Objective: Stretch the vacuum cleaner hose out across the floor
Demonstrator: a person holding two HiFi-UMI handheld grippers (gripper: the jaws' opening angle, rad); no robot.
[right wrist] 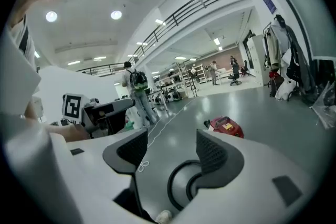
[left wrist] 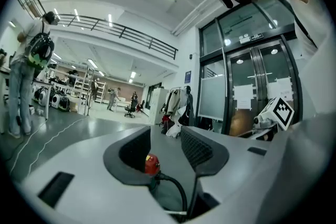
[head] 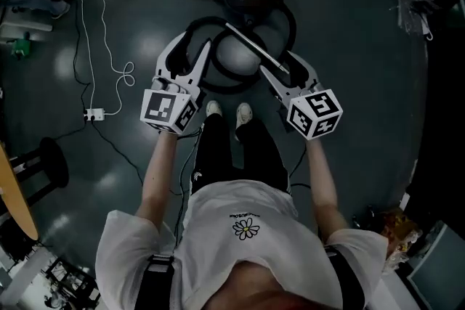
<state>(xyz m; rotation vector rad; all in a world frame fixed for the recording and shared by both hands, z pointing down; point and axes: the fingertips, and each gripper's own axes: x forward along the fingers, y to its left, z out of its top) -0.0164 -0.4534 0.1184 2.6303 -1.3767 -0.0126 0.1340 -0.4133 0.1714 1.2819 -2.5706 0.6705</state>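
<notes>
**Claws.** The left claw (head: 192, 49) has its jaws apart. Only floor, a red body and a run of black tube show in the gap, and nothing is pressed by the ribbed pads. The right claw (right wrist: 170, 150) is likewise spread and holds nothing.

**Task item.** The hose (right wrist: 171, 182) lies on the floor ahead of and below both claws, still coiled in loops and not yet stretched. It is black, round in section and looks flexible. One arc passes directly under the gap of the right claw. A straight metal wand (head: 251, 43), thin, rigid and shiny, runs diagonally across the coil. Its near end lies just beside the right claw and its far end points away to the left. The red vacuum cleaner body (right wrist: 227, 126) sits beyond the coil, farther from both claws than the hose.

**Governing relation.** Coiled, the hose has no single long axis; the wand supplies the only straight line. In my judgement the right claw is nearer the wand end, and the left claw is nearer the left side of the loop.

**Surface.** The floor (head: 349, 25) is dark, smooth and glossy.
</notes>
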